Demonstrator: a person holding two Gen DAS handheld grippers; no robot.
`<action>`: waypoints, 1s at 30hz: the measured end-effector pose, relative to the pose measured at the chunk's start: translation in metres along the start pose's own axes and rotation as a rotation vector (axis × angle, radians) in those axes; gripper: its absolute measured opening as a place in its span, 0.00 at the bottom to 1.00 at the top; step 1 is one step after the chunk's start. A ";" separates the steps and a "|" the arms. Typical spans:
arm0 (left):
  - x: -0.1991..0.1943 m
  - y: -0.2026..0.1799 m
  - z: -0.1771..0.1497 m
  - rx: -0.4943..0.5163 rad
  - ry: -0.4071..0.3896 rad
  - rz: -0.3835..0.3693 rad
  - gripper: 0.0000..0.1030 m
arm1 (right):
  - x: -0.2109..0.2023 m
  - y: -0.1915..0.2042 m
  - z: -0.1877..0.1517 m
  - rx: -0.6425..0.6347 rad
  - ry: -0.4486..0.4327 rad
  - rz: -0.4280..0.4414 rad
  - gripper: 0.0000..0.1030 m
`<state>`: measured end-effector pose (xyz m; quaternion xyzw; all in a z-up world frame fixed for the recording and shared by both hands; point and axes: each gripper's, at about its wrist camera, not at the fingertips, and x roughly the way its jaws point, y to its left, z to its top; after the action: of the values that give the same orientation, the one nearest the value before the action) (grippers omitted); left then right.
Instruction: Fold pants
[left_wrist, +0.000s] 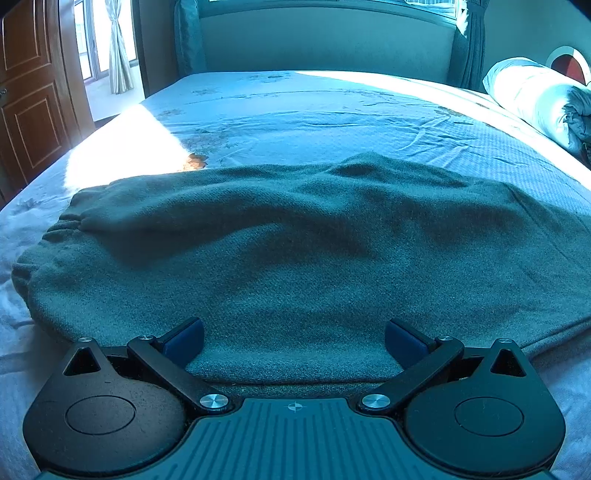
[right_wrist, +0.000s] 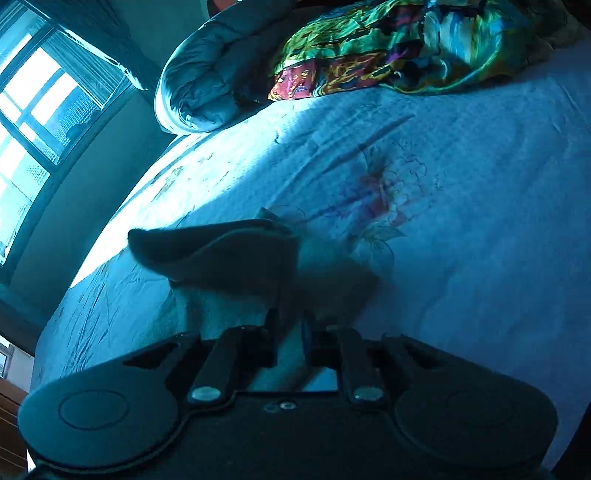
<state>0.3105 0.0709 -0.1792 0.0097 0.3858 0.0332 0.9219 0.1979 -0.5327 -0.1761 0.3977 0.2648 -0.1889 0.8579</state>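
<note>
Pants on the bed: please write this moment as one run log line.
left gripper: open over pants | right gripper: shut on pants fabric, lifted | bed: pants part folded

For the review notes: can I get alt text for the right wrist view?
The right gripper, jaws nearly closed, pinches a dark fold of the pants lifted above a pale floral bedsheet. A rolled duvet and a bright patterned cloth lie beyond.
</note>
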 end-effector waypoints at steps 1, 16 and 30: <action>0.000 0.000 0.000 0.002 0.002 0.001 1.00 | -0.001 -0.001 -0.002 -0.009 0.002 0.009 0.07; -0.008 0.000 -0.005 -0.005 -0.023 0.026 1.00 | 0.020 0.059 -0.064 -0.029 0.298 0.260 0.10; -0.010 0.005 -0.003 0.016 0.000 -0.010 1.00 | 0.013 0.103 -0.101 -0.072 0.321 0.309 0.00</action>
<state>0.3004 0.0752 -0.1739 0.0152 0.3860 0.0257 0.9220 0.2328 -0.3924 -0.1786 0.4276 0.3405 0.0202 0.8372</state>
